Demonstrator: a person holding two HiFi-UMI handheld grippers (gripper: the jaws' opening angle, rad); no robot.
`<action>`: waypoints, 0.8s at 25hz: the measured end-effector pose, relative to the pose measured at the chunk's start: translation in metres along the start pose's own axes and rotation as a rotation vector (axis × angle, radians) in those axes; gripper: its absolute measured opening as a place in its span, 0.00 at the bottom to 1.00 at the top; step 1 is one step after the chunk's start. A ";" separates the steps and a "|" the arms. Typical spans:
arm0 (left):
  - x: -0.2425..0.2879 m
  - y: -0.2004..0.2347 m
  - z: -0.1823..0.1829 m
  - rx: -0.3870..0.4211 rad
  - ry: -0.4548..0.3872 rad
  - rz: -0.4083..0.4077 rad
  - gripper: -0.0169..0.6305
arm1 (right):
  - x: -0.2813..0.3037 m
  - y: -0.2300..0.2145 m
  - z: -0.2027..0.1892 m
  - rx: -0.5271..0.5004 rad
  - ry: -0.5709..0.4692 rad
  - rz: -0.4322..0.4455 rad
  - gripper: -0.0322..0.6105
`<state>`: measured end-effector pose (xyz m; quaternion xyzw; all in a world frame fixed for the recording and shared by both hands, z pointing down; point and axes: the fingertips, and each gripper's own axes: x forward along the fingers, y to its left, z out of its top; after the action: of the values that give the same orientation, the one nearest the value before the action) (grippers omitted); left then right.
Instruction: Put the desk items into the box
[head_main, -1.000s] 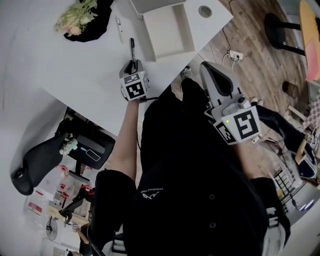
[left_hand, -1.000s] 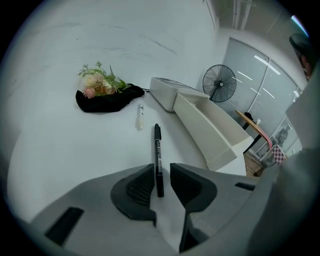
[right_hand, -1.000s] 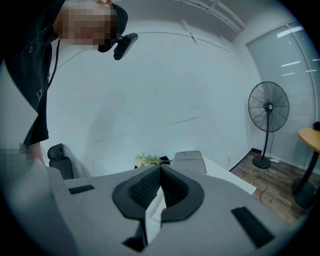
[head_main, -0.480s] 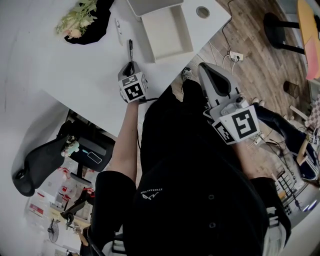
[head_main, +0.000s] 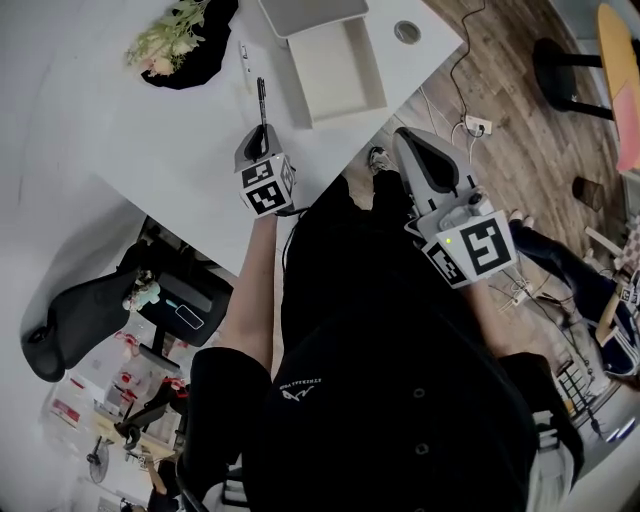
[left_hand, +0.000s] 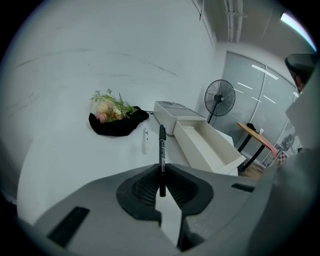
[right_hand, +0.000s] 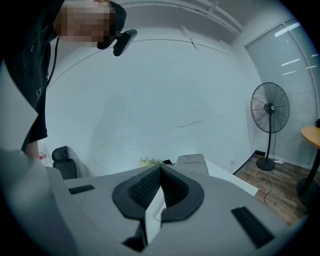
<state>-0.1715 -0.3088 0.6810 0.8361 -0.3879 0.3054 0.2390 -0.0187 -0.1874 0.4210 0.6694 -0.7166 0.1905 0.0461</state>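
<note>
A black marker (head_main: 261, 100) sticks out forward from my left gripper (head_main: 263, 136), whose jaws have just been closing and now pinch it at its near end. In the left gripper view the marker (left_hand: 161, 147) stands straight between the pads of the left gripper (left_hand: 161, 169), lifted above the white desk (left_hand: 75, 150). The open white box (head_main: 335, 68) lies just right of it, its lid (head_main: 310, 12) behind. A white pen (head_main: 244, 55) lies on the desk. My right gripper (head_main: 410, 140) hangs shut and empty off the desk's edge, jaws together in the right gripper view (right_hand: 160, 170).
A bunch of flowers (head_main: 165, 38) lies on a black cloth (left_hand: 117, 127) at the desk's far left. A round cable hole (head_main: 407, 31) sits past the box. A black office chair (head_main: 90, 310) stands at the left; a fan (left_hand: 220, 100) and a power strip (head_main: 478, 125) are over the wooden floor.
The left gripper has shut on the black marker and risen a little with it off the desk. The right gripper has stayed where it was.
</note>
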 end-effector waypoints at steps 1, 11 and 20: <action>-0.004 -0.002 0.003 0.002 -0.012 0.001 0.09 | -0.002 0.000 0.000 0.001 -0.001 0.005 0.05; -0.063 -0.032 0.051 -0.025 -0.194 0.001 0.09 | -0.025 -0.006 -0.001 0.009 -0.010 0.064 0.05; -0.134 -0.065 0.098 -0.032 -0.394 0.020 0.09 | -0.041 -0.013 0.012 -0.014 -0.038 0.147 0.05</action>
<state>-0.1561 -0.2660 0.5085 0.8720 -0.4402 0.1320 0.1688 0.0002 -0.1529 0.3993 0.6182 -0.7658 0.1755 0.0231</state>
